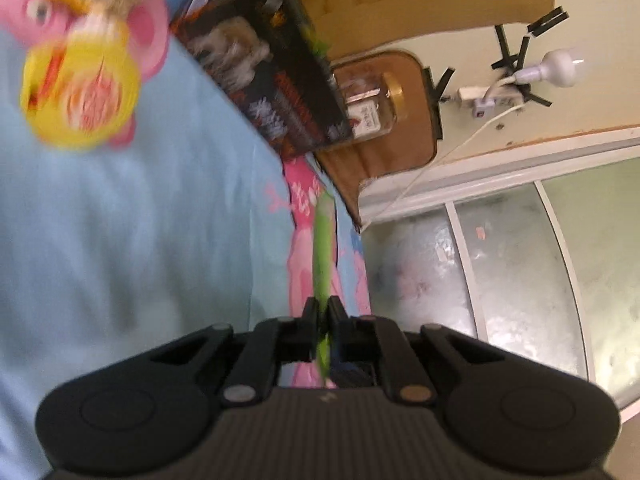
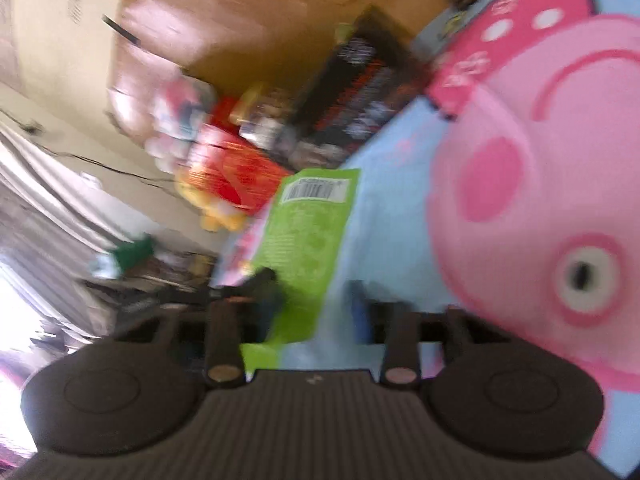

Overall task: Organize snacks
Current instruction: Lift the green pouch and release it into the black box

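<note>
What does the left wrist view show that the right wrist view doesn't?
Only the left wrist view shows the left gripper shut on the green packet seen edge-on, a blurred yellow snack bag, a jar and a window. Only the right wrist view shows the right gripper with its jaws apart, the packet's flat back with its barcode, and a red bag. Both show the green packet, the black box and the blue cartoon bedsheet.
</note>
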`<state>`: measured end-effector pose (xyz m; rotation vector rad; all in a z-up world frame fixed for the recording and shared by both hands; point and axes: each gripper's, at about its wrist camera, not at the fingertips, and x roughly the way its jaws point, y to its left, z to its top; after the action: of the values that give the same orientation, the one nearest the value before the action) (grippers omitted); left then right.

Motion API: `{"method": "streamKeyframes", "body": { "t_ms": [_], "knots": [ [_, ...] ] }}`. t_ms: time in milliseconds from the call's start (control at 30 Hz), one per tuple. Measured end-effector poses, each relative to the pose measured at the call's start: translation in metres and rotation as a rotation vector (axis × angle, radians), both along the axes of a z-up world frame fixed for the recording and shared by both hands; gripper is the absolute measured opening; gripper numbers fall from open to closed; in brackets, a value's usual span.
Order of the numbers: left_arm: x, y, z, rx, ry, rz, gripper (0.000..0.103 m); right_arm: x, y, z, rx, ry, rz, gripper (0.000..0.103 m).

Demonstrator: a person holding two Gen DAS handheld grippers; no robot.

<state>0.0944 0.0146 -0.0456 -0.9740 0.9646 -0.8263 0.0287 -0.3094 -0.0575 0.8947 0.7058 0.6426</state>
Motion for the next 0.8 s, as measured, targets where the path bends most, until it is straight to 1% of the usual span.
{"method": "streamKeyframes", "body": {
  "t_ms": [33,67,100,167,200,233,267,300,367,433,467,533,567,633,667,700,733,800],
  "knots": [
    [0.004,0.001,0.010,0.014,-0.030,0.003,0.007,0.002,0.003,0.010,-0.025,-0.029,-0.008,0.018],
    [0.010,0.002,0.021,0.032,-0.064,0.006,0.007,0.005,0.008,0.023,-0.072,-0.067,-0.004,0.018],
    [0.018,0.002,0.036,0.061,-0.105,0.013,0.008,0.010,0.012,0.035,-0.108,-0.101,-0.004,0.018],
    [0.035,0.000,0.063,0.122,-0.155,0.032,0.010,0.029,0.019,0.058,-0.149,-0.149,-0.008,0.018],
    [0.047,-0.004,0.077,0.169,-0.187,0.048,0.014,0.041,0.020,0.068,-0.157,-0.163,-0.015,0.018],
    [0.059,-0.010,0.090,0.233,-0.221,0.068,0.017,0.054,0.023,0.078,-0.169,-0.174,-0.031,0.018],
    [0.072,-0.016,0.100,0.298,-0.242,0.088,0.022,0.068,0.025,0.088,-0.188,-0.184,-0.048,0.018],
    [0.084,-0.022,0.106,0.349,-0.255,0.100,0.025,0.083,0.029,0.095,-0.209,-0.187,-0.067,0.017],
    [0.112,-0.035,0.113,0.445,-0.269,0.126,0.027,0.114,0.035,0.104,-0.240,-0.162,-0.097,0.017],
    [0.134,-0.043,0.113,0.543,-0.243,0.170,0.035,0.150,0.038,0.103,-0.254,-0.097,-0.113,0.017],
    [0.143,-0.045,0.111,0.592,-0.229,0.192,0.037,0.167,0.043,0.101,-0.267,-0.072,-0.107,0.017],
    [0.152,-0.046,0.110,0.663,-0.249,0.230,0.039,0.194,0.050,0.095,-0.291,-0.026,-0.110,0.017],
    [0.154,-0.044,0.110,0.694,-0.263,0.258,0.045,0.206,0.056,0.091,-0.308,-0.008,-0.094,0.019],
    [0.152,-0.031,0.108,0.704,-0.257,0.294,0.046,0.224,0.070,0.080,-0.373,0.009,-0.058,0.021],
    [0.147,-0.022,0.108,0.685,-0.258,0.298,0.046,0.230,0.076,0.075,-0.383,0.012,-0.044,0.026],
    [0.140,-0.013,0.110,0.663,-0.258,0.303,0.046,0.233,0.082,0.072,-0.399,0.010,-0.027,0.027],
    [0.131,-0.004,0.112,0.642,-0.259,0.308,0.046,0.233,0.088,0.072,-0.439,-0.001,-0.026,0.028],
    [0.111,0.014,0.117,0.597,-0.284,0.301,0.046,0.226,0.089,0.079,-0.473,-0.041,-0.040,0.031]
  ]
}}
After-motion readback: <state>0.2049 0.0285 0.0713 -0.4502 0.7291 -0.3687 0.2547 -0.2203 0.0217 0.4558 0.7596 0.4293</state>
